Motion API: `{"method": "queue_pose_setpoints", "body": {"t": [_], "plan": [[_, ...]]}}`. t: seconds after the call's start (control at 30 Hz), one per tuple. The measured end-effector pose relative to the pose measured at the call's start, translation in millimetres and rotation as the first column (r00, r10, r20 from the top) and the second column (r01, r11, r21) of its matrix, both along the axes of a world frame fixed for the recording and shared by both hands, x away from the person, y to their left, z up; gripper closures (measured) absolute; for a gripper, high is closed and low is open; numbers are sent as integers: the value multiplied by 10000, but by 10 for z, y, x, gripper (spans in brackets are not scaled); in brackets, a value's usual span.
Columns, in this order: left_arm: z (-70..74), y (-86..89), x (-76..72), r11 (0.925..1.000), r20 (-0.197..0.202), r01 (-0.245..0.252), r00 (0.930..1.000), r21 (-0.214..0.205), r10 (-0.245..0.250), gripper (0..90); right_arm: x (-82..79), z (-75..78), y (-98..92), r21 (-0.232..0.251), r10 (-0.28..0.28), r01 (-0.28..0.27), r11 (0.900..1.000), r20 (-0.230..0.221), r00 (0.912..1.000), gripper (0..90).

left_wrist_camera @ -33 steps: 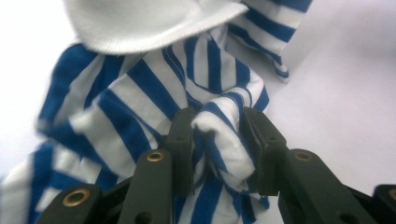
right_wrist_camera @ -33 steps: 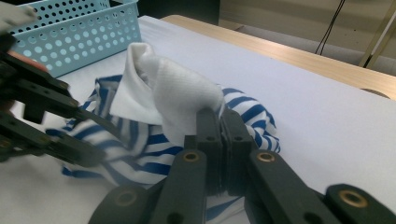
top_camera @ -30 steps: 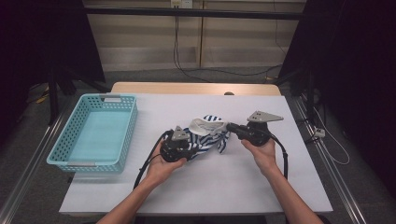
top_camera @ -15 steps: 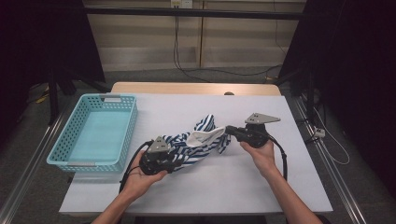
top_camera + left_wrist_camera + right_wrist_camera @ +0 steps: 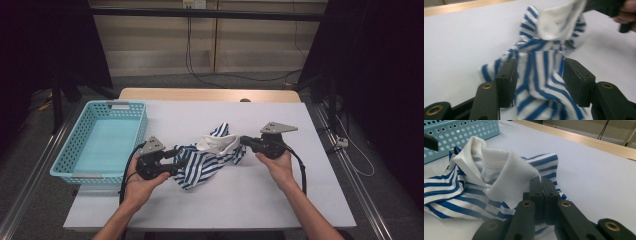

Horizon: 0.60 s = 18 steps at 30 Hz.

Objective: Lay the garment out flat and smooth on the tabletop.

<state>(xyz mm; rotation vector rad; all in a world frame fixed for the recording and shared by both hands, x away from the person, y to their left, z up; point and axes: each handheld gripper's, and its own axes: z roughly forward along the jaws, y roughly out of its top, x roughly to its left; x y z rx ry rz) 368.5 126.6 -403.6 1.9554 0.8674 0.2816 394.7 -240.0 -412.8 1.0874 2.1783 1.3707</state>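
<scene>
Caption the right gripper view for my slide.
Right gripper shut on the striped shirt's white collar, teal basket behind.

Lit evenly from overhead, with the white cloth-covered table [image 5: 310,195] bright and the surrounding room left dark. Only soft, faint shadows under the blue-and-white striped knit garment [image 5: 541,82]. Slightly blurred in the left gripper view, especially towards the top edge. Sharper up close in the right gripper view, softer farther back.

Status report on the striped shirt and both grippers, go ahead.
Right gripper shut on the white collar. Left gripper jaws just opening, striped shirt loose between them. Blue basket off to the side, nothing in the way.
</scene>
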Motion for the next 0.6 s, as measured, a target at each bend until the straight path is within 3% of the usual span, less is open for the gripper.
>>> {"method": "queue_pose_setpoints", "body": {"t": [0.07,0.13,0.17,0.23,0.27,0.37,0.4,0.43,0.5,0.6], "plan": [[-11,-71,38,9994,79,-255,9996,248,253,480,1,-3,9,-62,1,-1,10000,-24,10000,875],[12,-173,1,9984,365,275,9989,491,-293,552,11,-15,10,-138,57,-57,9999,1,10000,858],[21,-231,-9,9965,284,619,9976,561,-636,588,17,-23,13,-101,75,-75,9999,-22,10000,833],[3,-341,0,9947,-137,765,9970,688,-757,583,26,-37,16,-137,58,-59,9999,-93,9999,802],[-31,-385,23,9951,-254,727,9971,673,-711,562,28,-42,18,-151,121,-123,9998,-122,9999,771],[-155,-468,122,9915,-634,527,9970,1186,-454,448,13,-36,32,-196,145,-146,9997,-84,9999,724],[-206,-503,133,9932,-815,312,9964,1118,-222,421,10,-32,28,-200,149,-151,9997,-104,9998,711],[-235,-510,160,9883,-948,482,9949,1449,-347,366,10,-32,23,-201,106,-108,9997,-103,9999,710],[-294,-572,149,9880,-914,182,9958,1536,-41,296,17,-49,14,-250,55,-59,9997,-132,9999,702],[-347,-605,151,9793,-766,283,9970,2002,-131,282,18,-88,25,-334,46,-55,9994,-270,9996,693]]}}
